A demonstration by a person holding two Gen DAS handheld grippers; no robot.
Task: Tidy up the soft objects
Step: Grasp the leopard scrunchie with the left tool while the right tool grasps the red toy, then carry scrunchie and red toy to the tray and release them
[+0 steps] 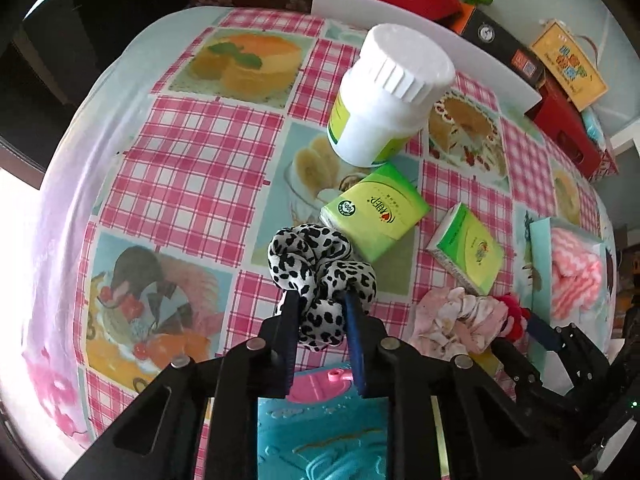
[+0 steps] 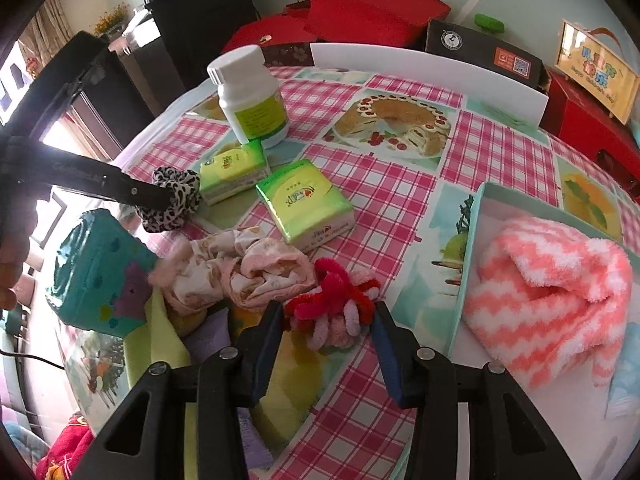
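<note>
My left gripper (image 1: pixel 321 300) is shut on a black-and-white leopard-print scrunchie (image 1: pixel 312 248), close above the checked tablecloth beside a green tissue pack (image 1: pixel 374 216). In the right wrist view, the same scrunchie (image 2: pixel 176 196) sits at the tip of the left gripper's black finger (image 2: pixel 152 196). My right gripper (image 2: pixel 328 311) is shut on a red and pink fuzzy scrunchie (image 2: pixel 336 292) lying on the table. A crumpled pink floral cloth (image 2: pixel 248 268) lies just behind it. To the right, a pink-and-white striped towel (image 2: pixel 548 280) lies in a pale teal box (image 2: pixel 470 240).
A white bottle (image 2: pixel 252 96) and a second green tissue pack (image 2: pixel 304 204) stand mid-table. A teal toy case (image 2: pixel 96 276) lies at the near left, over yellow and purple cloths (image 2: pixel 160 344). A white board (image 2: pixel 432 68), red bags and boxes line the far edge.
</note>
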